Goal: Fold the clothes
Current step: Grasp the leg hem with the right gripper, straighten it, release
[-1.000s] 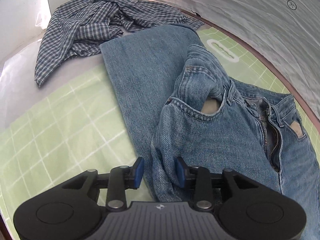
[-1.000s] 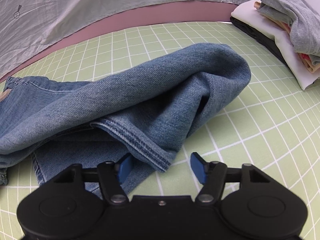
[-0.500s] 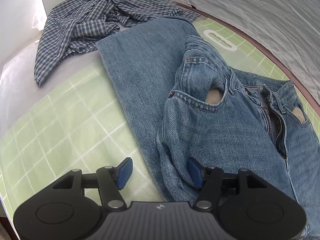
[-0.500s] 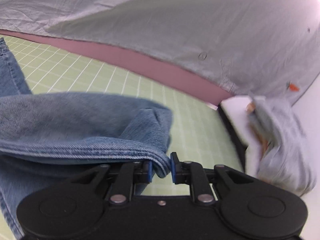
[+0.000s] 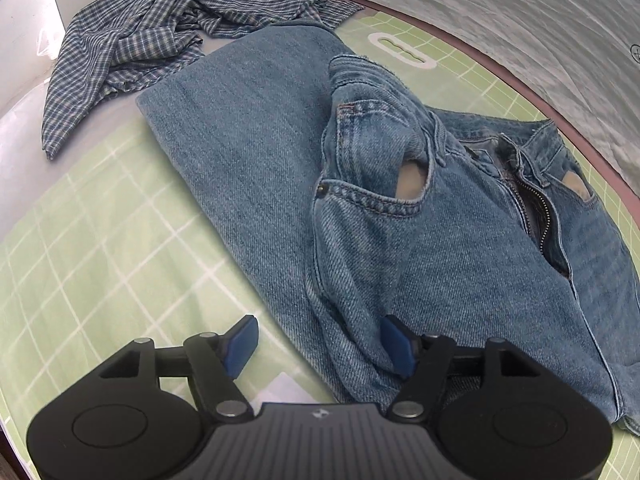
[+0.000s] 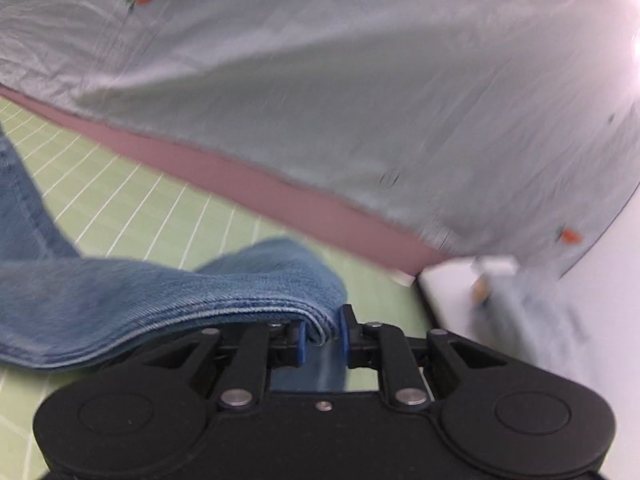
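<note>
Blue jeans (image 5: 420, 208) lie on the green grid mat (image 5: 80, 240), waist and open zipper to the right, one leg folded under toward the back left. My left gripper (image 5: 320, 344) is open, its jaws either side of the jeans' near side fold, touching nothing firmly. In the right wrist view my right gripper (image 6: 320, 334) is shut on the hem of a jeans leg (image 6: 168, 300) and holds it lifted above the mat (image 6: 168, 208).
A crumpled blue checked shirt (image 5: 160, 36) lies at the back left, touching the jeans. A grey carrot-print sheet (image 6: 340, 92) hangs behind the mat. A blurred pile of folded clothes (image 6: 532, 320) sits at the right.
My left gripper opened wider and drew back a little. My right gripper closed on the jeans leg hem and lifted it, swinging the view up and to the right.
</note>
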### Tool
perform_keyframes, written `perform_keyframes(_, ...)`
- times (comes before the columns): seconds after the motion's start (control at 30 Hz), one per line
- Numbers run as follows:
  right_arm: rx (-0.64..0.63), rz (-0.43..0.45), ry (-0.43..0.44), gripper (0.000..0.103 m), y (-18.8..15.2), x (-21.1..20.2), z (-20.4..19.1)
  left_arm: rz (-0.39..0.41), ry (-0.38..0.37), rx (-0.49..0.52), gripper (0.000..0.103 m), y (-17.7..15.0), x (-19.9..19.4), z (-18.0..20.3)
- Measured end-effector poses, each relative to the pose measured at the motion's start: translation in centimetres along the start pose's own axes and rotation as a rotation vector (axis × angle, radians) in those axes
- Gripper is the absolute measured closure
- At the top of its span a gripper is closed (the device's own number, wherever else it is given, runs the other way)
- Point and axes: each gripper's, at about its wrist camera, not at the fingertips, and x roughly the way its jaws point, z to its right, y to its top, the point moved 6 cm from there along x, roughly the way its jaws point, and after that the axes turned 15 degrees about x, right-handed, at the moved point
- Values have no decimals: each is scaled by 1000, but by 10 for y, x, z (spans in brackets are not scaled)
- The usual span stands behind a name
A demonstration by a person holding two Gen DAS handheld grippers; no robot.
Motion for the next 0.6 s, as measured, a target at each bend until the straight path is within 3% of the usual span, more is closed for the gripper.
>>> perform_keyframes(0.1,111,-210,49,85,-54,10,-2,-3,1,17,34,1,-1,1)
perform_keyframes(0.13,139,-221,45,83,-63,4,-1,-4,3,21,34,1,-2,1)
perform_keyframes(0.2,195,-238,37,60,-80,-7,-1,-9,5,22,34,2,-3,1)
perform_keyframes(0.27,250,-236,43,48,-91,-21,-4,-13,8,30,34,3,-6,1)
perform_keyframes(0.37,258,-246,72,46,-102,-35,-14,-13,-7,41,34,3,-16,2)
perform_keyframes(0.6,249,-252,154,41,-118,-65,-36,51,-130,59,33,-5,-53,22)
